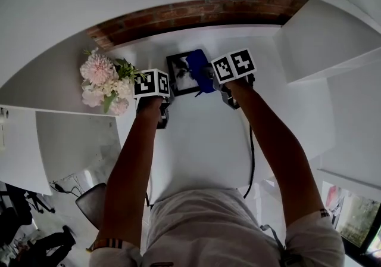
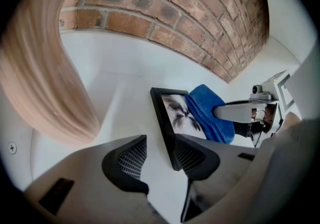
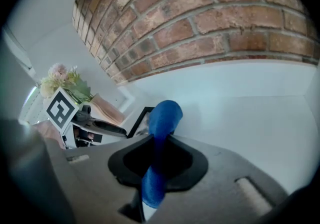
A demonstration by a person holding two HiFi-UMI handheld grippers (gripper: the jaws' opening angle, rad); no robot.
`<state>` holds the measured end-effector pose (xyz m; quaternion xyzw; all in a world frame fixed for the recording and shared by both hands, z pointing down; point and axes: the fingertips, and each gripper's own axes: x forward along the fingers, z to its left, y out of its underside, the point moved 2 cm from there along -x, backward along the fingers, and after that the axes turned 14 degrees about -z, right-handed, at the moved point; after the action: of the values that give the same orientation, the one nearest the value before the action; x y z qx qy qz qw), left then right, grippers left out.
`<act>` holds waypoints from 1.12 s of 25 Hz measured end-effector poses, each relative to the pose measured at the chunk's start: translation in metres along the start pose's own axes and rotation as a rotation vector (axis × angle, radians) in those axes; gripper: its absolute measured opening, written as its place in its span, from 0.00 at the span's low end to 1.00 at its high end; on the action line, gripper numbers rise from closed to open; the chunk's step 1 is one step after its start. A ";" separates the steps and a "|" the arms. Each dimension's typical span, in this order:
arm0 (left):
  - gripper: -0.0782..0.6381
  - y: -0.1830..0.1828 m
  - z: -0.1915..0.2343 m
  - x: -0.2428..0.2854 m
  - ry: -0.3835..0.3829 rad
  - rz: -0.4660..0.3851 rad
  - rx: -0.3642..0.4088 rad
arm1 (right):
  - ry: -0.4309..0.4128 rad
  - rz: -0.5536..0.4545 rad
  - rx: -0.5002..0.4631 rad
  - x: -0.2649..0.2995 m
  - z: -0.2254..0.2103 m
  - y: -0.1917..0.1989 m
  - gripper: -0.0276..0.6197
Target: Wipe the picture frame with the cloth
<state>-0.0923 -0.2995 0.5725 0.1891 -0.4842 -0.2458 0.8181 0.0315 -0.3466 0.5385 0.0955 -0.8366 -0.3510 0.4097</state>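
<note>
L gripper [image 2: 160,158]: jaws apart, nothing clamped; picture frame [image 2: 172,115] corner shows in the gap. R gripper [image 3: 159,154] clamped on blue cloth [image 2: 207,110], which sits on the frame's R side, on a white surface [image 2: 125,83]. Wipe looks underway, L half prob. left. Brick wall [image 2: 165,13] behind.

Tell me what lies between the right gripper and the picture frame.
The blue cloth, shut in its jaws, lies on the frame; the left gripper view shows it.
</note>
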 end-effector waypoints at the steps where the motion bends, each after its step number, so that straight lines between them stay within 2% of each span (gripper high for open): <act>1: 0.34 0.000 0.000 0.000 0.000 0.000 0.000 | 0.010 -0.002 0.001 -0.004 -0.004 0.001 0.12; 7: 0.34 0.001 0.000 -0.001 0.003 0.001 0.003 | 0.027 -0.020 0.006 -0.023 -0.010 0.003 0.12; 14: 0.34 0.000 0.000 -0.001 0.010 -0.001 0.006 | -0.075 -0.098 0.070 -0.026 0.040 -0.003 0.12; 21: 0.34 0.001 -0.001 -0.002 0.016 -0.001 0.009 | -0.131 -0.071 0.143 0.001 0.078 0.024 0.12; 28: 0.34 0.001 -0.001 -0.001 0.017 -0.003 0.008 | -0.087 -0.034 0.129 0.016 0.072 0.037 0.12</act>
<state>-0.0922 -0.2981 0.5717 0.1954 -0.4778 -0.2434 0.8211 -0.0284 -0.2893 0.5426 0.1206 -0.8726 -0.3071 0.3600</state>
